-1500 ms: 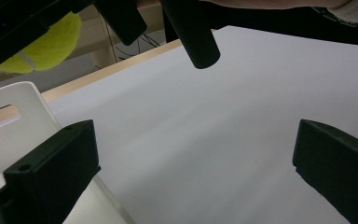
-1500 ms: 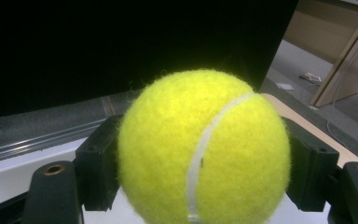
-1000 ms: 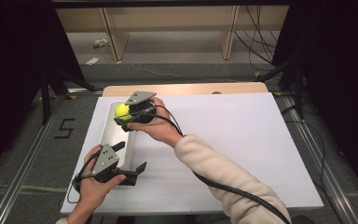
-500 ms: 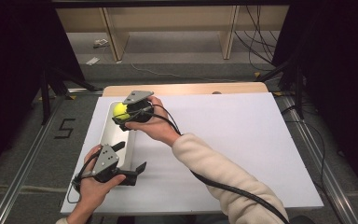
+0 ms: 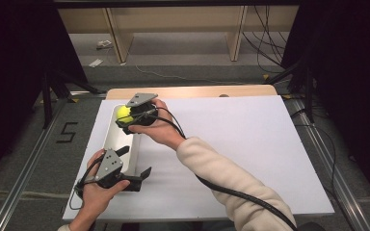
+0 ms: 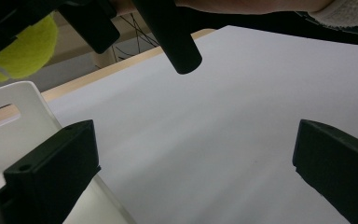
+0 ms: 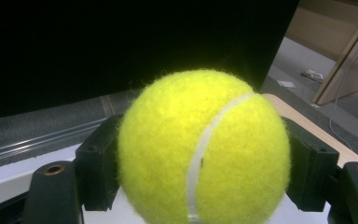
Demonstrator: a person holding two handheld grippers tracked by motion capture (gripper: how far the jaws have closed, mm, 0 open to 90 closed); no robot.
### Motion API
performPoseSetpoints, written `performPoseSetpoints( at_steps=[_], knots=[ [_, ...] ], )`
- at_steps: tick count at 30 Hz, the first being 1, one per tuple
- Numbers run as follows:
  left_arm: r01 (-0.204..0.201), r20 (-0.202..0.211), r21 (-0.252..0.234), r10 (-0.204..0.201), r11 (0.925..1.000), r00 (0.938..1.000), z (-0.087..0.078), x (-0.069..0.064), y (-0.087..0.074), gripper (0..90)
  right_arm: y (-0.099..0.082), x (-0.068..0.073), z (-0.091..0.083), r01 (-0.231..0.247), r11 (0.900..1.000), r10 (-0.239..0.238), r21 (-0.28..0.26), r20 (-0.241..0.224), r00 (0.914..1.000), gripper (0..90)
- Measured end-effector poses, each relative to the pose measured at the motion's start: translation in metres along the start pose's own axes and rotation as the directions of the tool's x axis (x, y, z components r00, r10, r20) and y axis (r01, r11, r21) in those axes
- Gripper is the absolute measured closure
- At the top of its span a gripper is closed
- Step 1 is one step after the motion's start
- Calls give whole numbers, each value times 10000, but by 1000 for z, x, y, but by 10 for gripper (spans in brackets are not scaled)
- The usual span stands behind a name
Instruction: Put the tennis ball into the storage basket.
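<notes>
Hovering almost unmoved over the long white plastic tray (image 5: 110, 139), the right gripper (image 5: 127, 117) keeps the fuzzy yellow tennis ball (image 7: 204, 148) clamped, seemingly about to drop it, while the left gripper (image 5: 136, 172) waits agape.

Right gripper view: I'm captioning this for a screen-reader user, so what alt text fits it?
A yellow tennis ball with a white seam sits clamped between the right gripper's two black jaws. Behind it lie a dark backdrop, grey floor and, at right, a wooden table edge.
</notes>
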State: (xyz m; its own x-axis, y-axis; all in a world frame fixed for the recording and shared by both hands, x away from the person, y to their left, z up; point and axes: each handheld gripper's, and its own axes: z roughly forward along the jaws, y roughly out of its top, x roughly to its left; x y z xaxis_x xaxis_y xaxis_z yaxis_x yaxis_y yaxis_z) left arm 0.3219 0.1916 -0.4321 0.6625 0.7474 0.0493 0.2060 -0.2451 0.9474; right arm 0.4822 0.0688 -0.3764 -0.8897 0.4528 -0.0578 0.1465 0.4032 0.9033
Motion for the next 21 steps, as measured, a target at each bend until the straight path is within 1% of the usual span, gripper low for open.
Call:
performPoseSetpoints(
  at_steps=[21],
  knots=[
    [-7, 7, 2, 7, 10000, 10000, 0, 0, 0, 0, 1, -1, 7, -133, 9999, 133, 31, -23, 9999, 266]
  ],
)
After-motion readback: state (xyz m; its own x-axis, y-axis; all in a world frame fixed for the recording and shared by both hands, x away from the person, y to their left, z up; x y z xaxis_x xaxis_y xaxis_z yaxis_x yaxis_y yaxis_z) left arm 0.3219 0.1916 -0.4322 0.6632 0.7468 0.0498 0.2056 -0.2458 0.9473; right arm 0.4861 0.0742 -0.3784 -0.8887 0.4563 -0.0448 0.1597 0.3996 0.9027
